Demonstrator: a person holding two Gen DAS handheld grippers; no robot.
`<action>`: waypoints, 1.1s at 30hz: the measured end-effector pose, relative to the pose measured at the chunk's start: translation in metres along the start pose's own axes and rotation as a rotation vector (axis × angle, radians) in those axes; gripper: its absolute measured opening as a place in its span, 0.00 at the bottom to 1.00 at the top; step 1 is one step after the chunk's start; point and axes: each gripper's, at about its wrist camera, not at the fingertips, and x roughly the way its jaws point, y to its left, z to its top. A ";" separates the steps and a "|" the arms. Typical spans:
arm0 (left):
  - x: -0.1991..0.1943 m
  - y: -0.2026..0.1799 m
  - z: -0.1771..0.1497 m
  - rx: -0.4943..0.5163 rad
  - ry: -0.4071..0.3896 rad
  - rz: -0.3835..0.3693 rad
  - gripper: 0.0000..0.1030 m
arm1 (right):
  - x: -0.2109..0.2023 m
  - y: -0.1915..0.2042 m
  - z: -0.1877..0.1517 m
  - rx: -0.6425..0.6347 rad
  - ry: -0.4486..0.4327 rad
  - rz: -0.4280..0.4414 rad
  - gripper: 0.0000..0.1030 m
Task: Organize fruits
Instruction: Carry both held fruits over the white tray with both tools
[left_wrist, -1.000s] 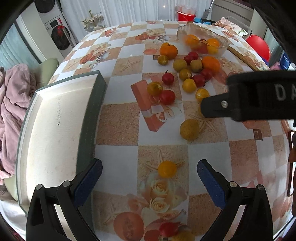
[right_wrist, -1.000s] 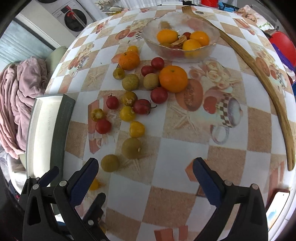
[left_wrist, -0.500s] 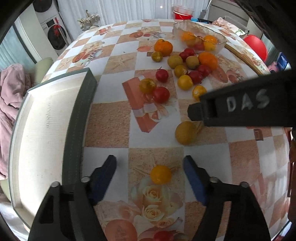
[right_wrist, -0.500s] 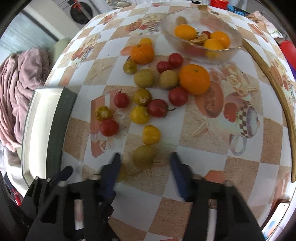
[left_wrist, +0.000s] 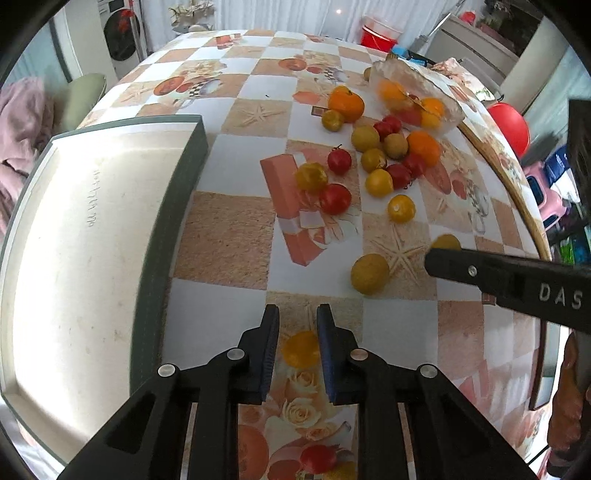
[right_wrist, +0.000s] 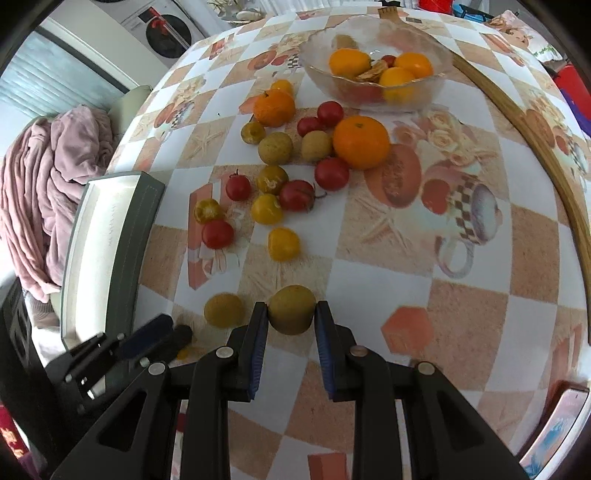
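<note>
Both jaws, wide apart a second ago, have closed: our left gripper (left_wrist: 298, 345) clamps the small round yellow-orange tomato (left_wrist: 300, 348) near the white rectangular tray (left_wrist: 74, 236), our right gripper (right_wrist: 289, 320) the round olive-green fruit (right_wrist: 291, 309) on the checked tablecloth (right_wrist: 424, 295), so both pickups begin.

Shallow white tray w/ grey rim (left_wrist: 92, 236) sits at table (left_wrist: 229, 236) left edge. Loose fruit cluster (right_wrist: 295, 173) lies right of it, mid-table. Clear glass bowl (right_wrist: 373, 62) w/ oranges stands behind cluster, far side.
</note>
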 end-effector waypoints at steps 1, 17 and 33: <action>-0.002 -0.001 -0.001 0.002 -0.001 0.001 0.22 | -0.002 -0.001 -0.002 0.003 -0.001 0.004 0.27; 0.005 -0.015 -0.016 0.132 0.009 0.026 0.53 | -0.009 0.002 -0.030 0.071 -0.026 -0.016 0.27; -0.014 0.005 -0.026 0.111 0.002 -0.078 0.16 | -0.023 0.023 -0.039 0.088 -0.066 -0.039 0.27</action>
